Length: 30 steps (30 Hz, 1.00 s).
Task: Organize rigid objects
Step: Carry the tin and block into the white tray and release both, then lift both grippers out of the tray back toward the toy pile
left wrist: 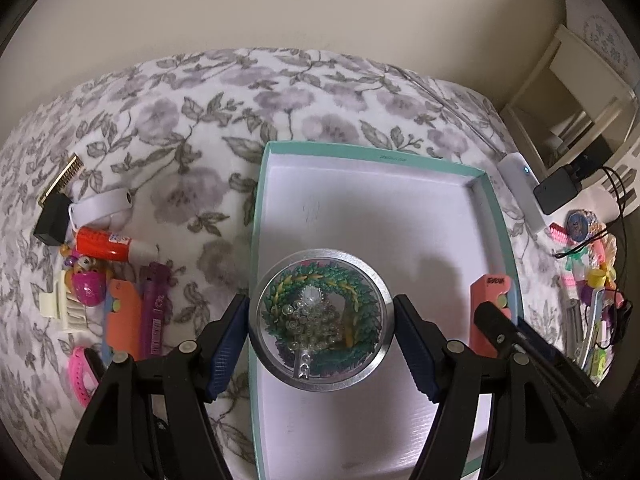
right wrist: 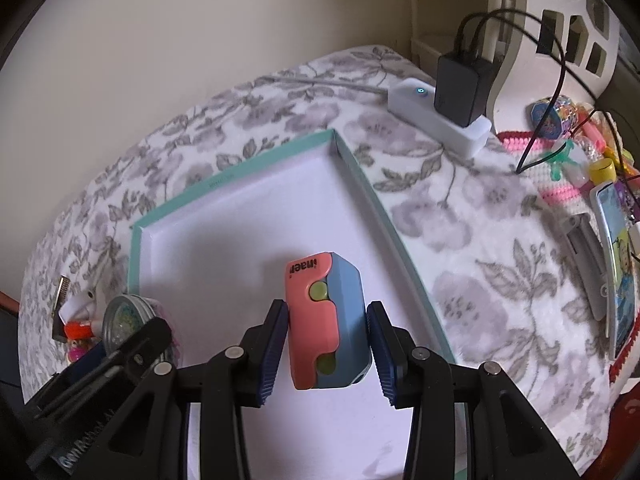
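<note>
Your left gripper (left wrist: 320, 330) has its fingers (left wrist: 227, 346) closed around a round silver tin with a clear lid over green beadwork (left wrist: 322, 320), held above the near-left corner of the shallow teal-rimmed white cardboard tray (left wrist: 486, 196) on the floral bedspread (left wrist: 168, 120). Your right gripper (right wrist: 328, 350) clamps a coral-and-blue plastic block with yellow-green buttons (right wrist: 326, 320) between its fingers (right wrist: 276, 344), over the same tray's near-right side.

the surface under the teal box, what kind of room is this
Probably a bedroom: the teal box sits on a floral fleece blanket that looks like a bed against a plain wall, with a power strip and small toys and trinkets nearby.
</note>
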Each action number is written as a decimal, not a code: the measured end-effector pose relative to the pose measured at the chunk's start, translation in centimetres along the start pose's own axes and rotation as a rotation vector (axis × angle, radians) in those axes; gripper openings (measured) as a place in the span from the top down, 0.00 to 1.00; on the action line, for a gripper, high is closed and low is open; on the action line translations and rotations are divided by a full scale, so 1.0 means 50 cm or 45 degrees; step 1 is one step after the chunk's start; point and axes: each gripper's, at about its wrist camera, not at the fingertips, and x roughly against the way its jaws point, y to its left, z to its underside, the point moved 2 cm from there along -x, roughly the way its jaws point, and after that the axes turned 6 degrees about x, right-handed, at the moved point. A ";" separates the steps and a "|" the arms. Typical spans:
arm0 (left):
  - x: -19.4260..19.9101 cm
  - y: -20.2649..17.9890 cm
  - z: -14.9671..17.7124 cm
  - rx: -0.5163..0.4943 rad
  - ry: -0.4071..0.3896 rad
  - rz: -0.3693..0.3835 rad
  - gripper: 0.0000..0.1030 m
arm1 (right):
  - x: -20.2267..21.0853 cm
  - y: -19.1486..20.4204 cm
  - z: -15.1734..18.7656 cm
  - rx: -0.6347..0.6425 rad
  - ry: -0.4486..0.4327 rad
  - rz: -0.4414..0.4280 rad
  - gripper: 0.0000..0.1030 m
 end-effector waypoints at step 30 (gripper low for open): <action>0.009 0.005 -0.003 0.025 0.028 0.091 0.17 | -0.026 0.004 0.012 0.024 0.084 0.025 0.57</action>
